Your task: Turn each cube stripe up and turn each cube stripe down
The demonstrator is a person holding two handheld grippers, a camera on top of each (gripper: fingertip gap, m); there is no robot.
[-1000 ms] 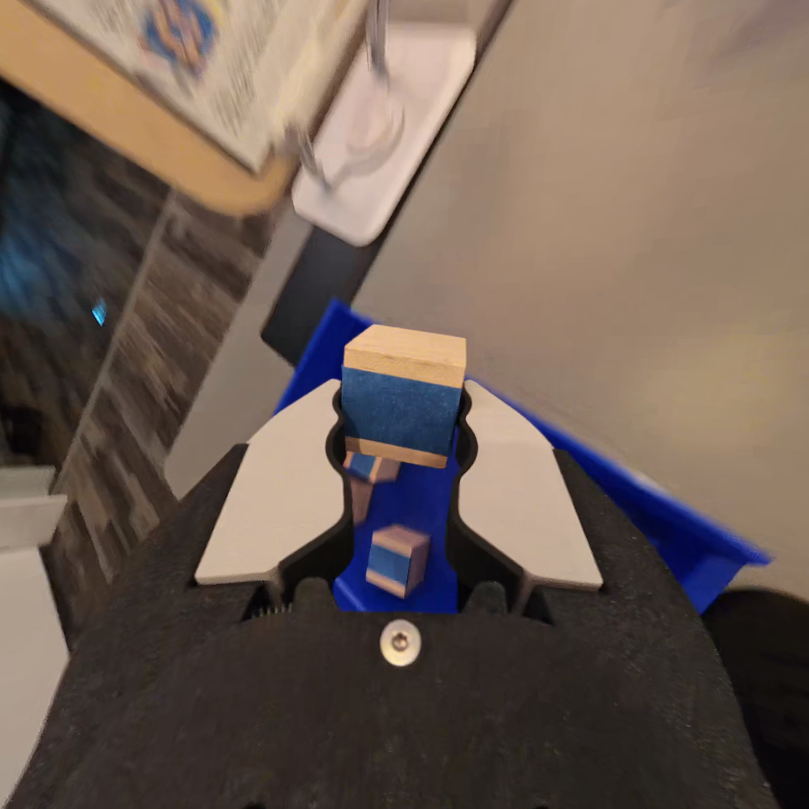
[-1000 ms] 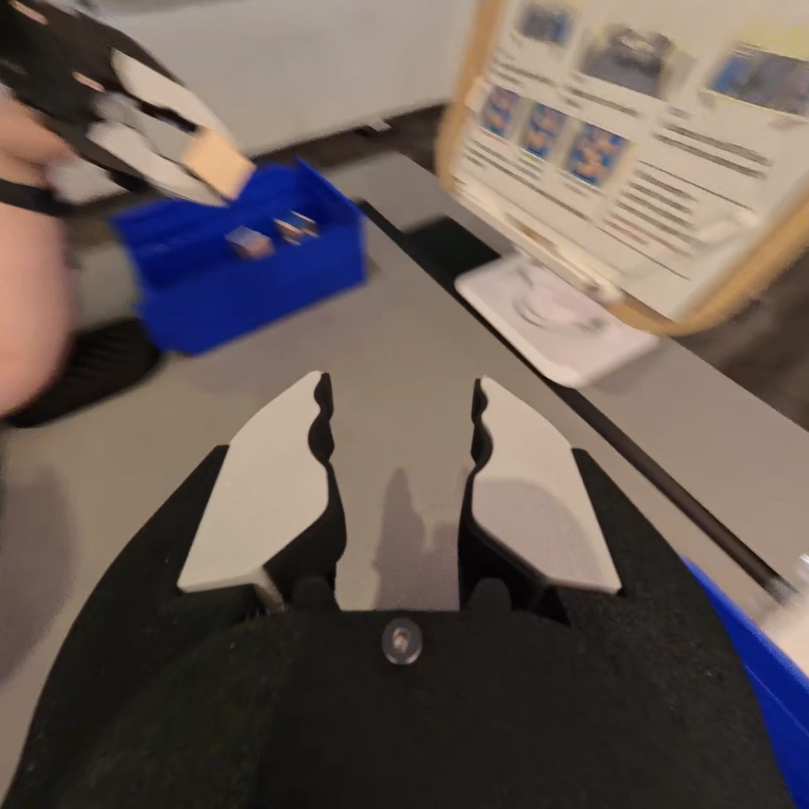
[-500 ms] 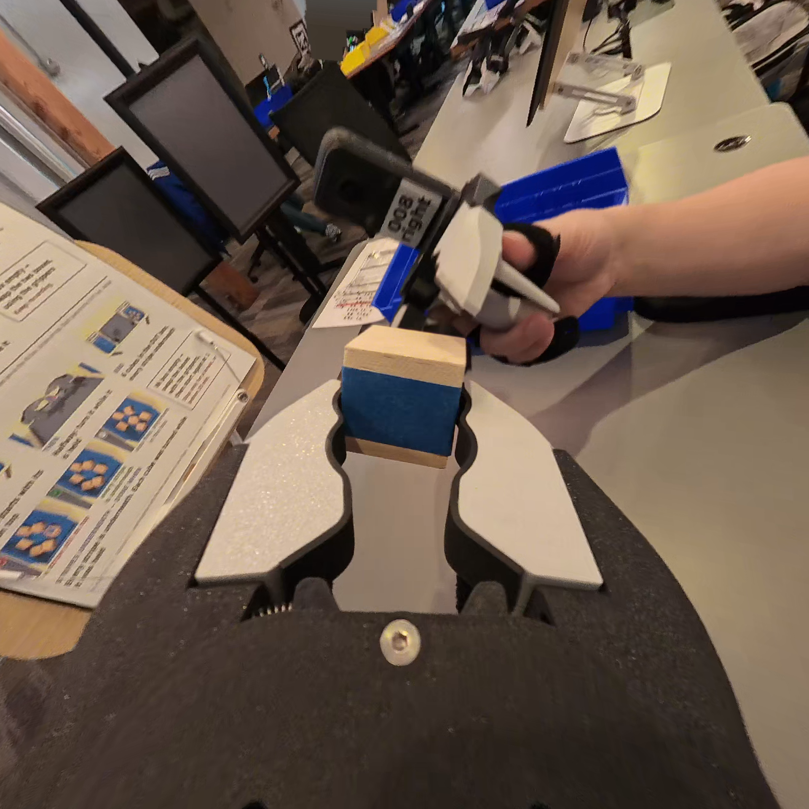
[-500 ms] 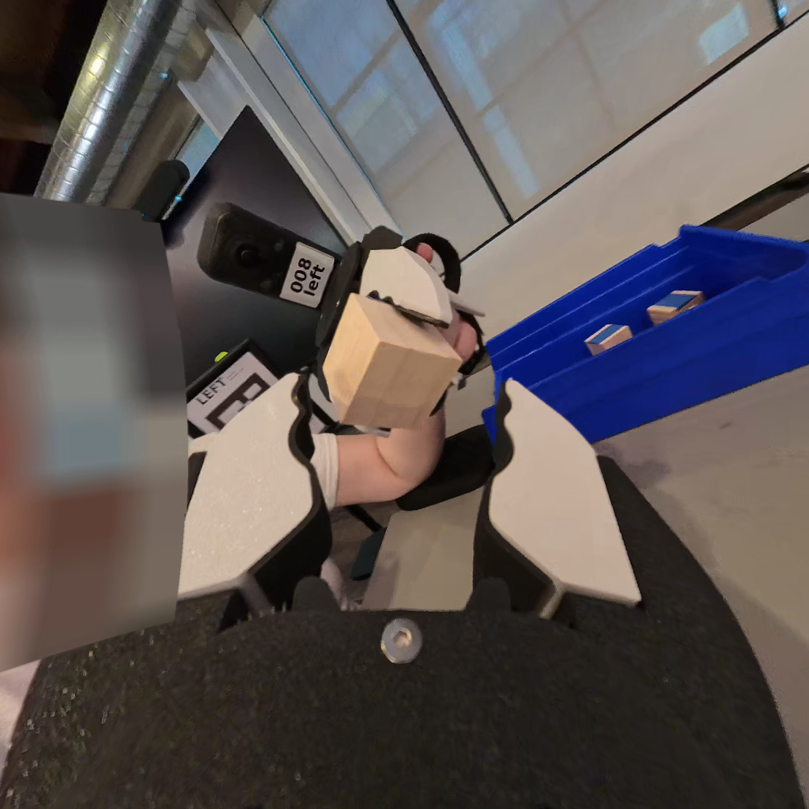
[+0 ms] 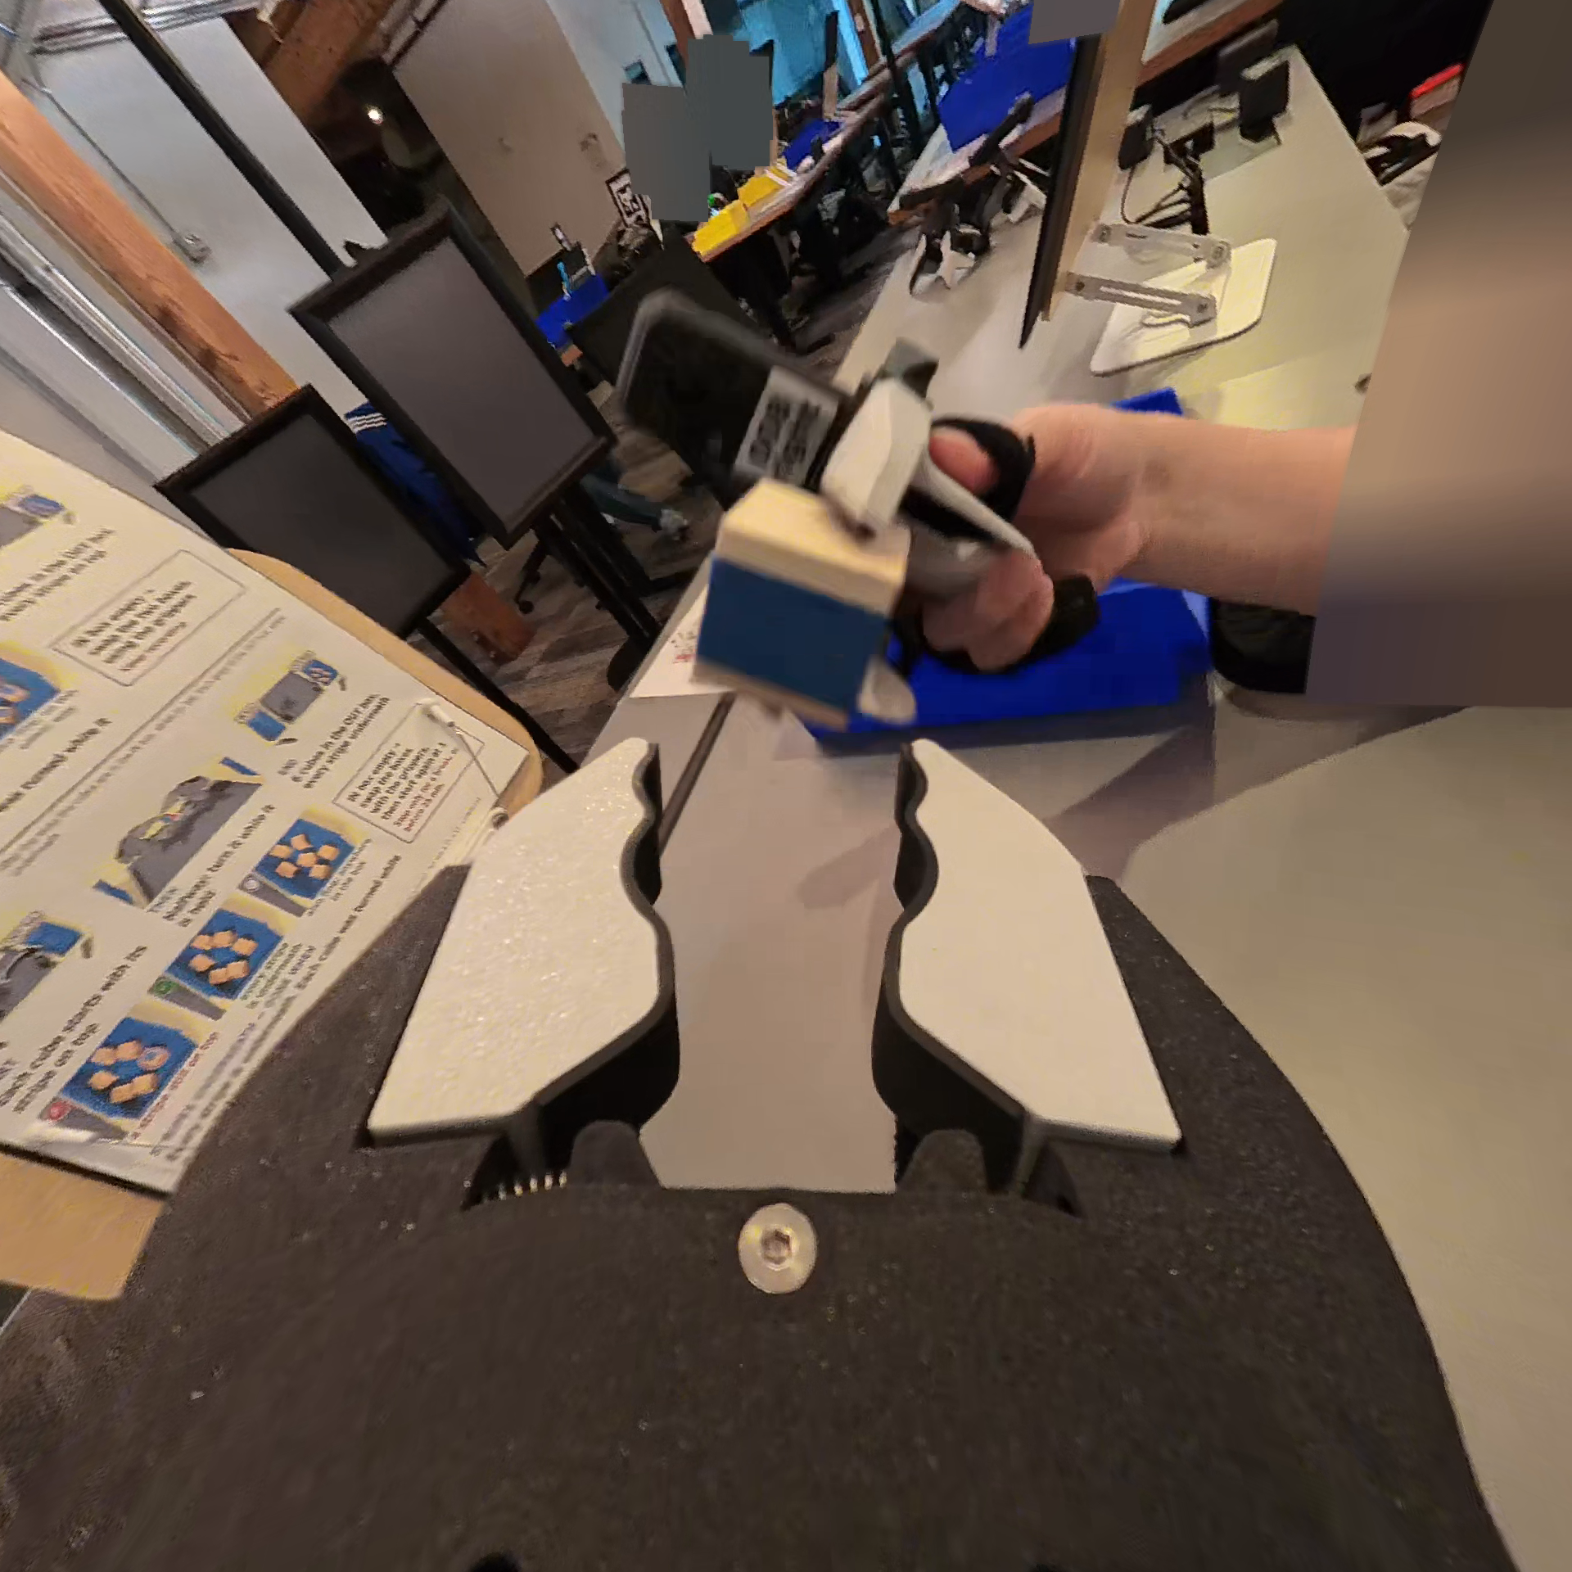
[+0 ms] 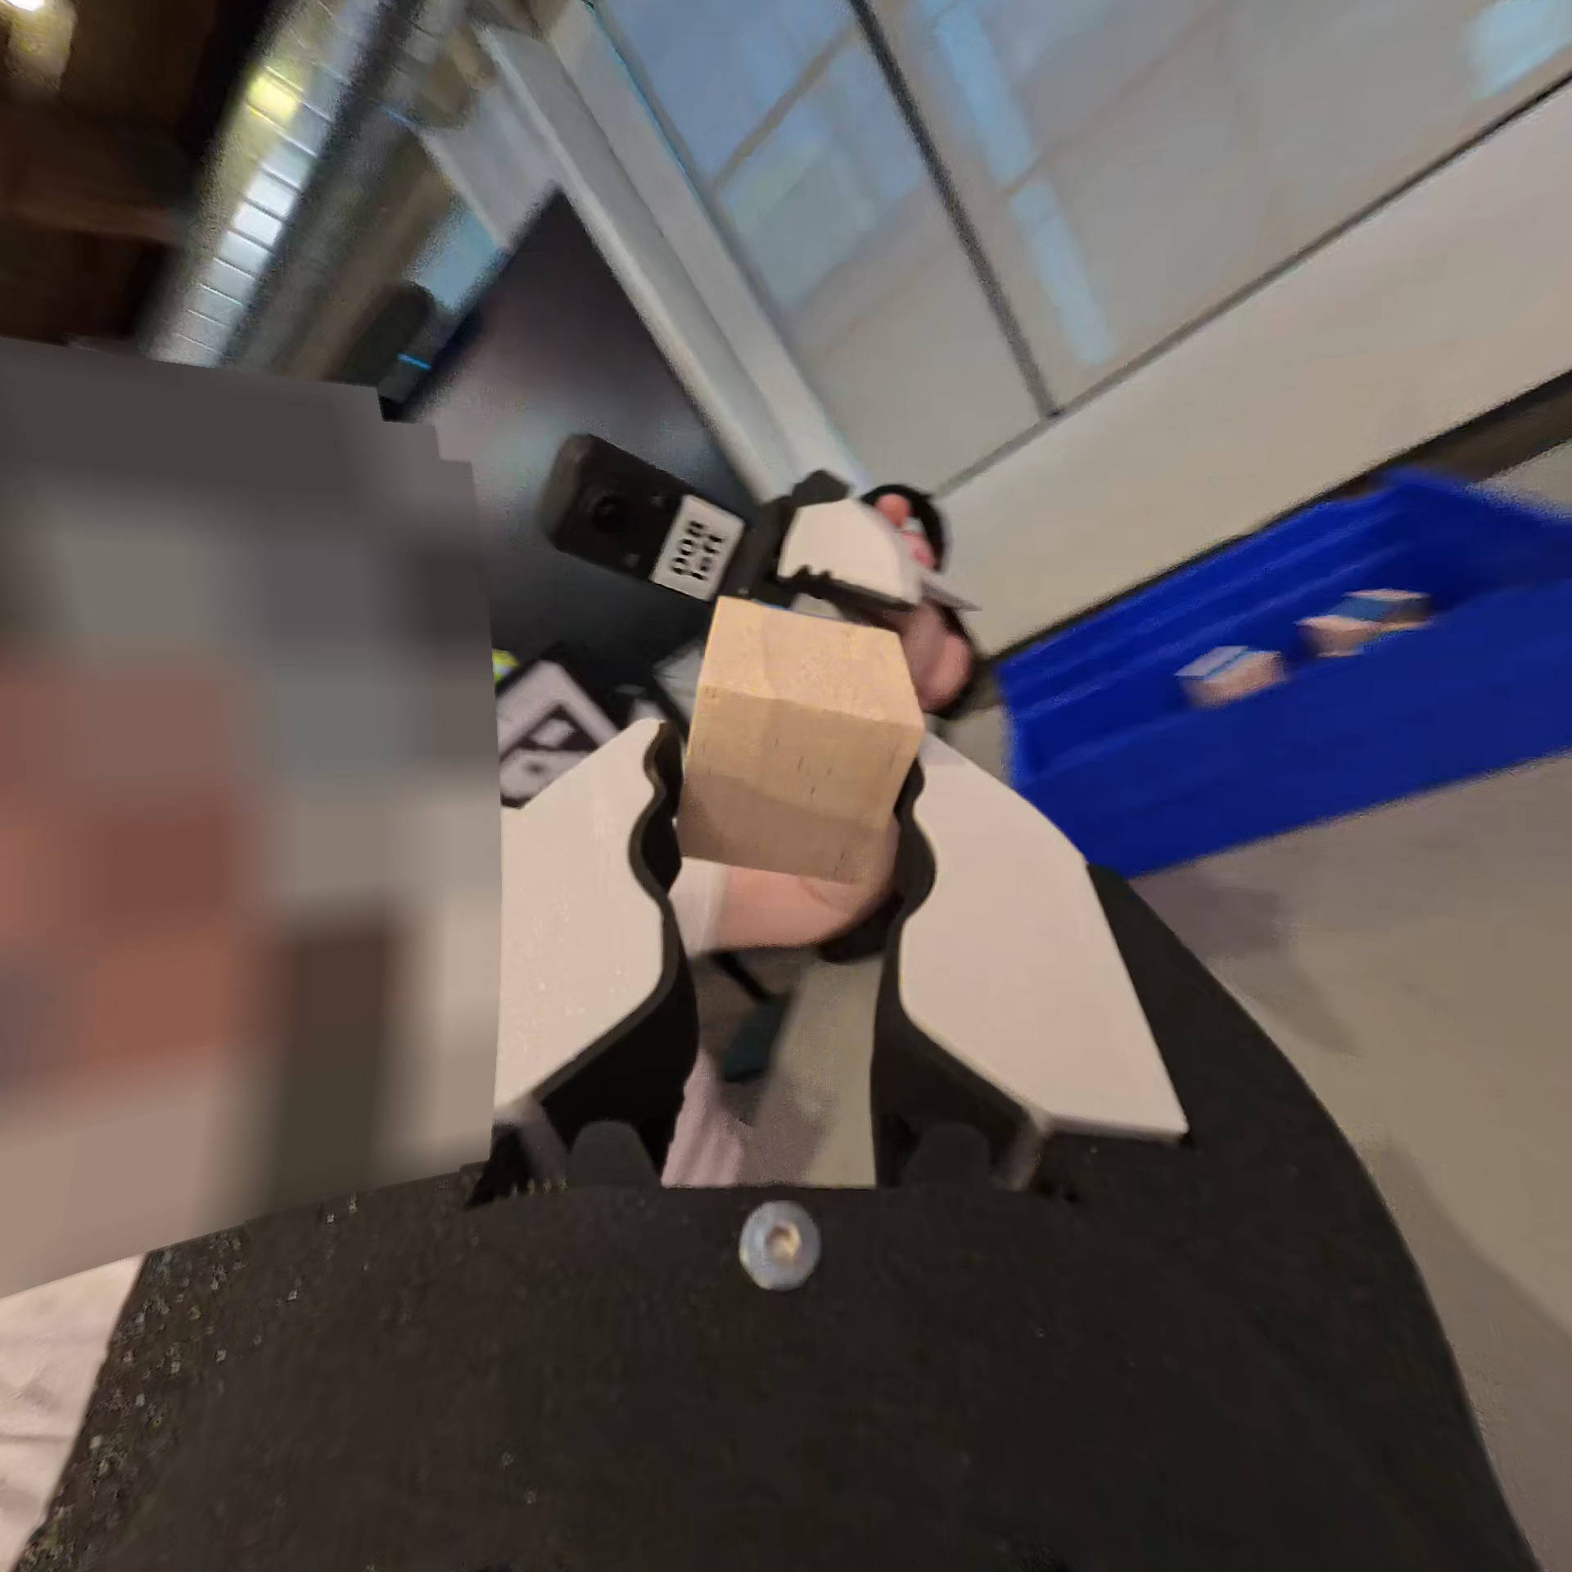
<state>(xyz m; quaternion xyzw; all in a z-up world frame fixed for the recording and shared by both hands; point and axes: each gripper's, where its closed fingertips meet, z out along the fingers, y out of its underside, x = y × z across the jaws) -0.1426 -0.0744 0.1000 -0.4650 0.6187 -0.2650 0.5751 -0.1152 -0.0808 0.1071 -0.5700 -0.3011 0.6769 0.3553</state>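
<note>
Right claw (image 6: pixel 787 778) clamped on cube (image 5: pixel 795 608), held aloft above tabletop (image 5: pixel 1318 978), blue stripe sideways. Left claw (image 5: pixel 778 795) released, empty. Blue bin (image 6: pixel 1276 748) held 3 cubes (image 6: pixel 1229 676).

Grey tabletop (image 5: pixel 1276 978), two dark screens on stands (image 5: pixel 459 383), wooden post (image 5: pixel 128 247), large windows (image 6: pixel 978 213), workbenches behind (image 5: pixel 851 128).
</note>
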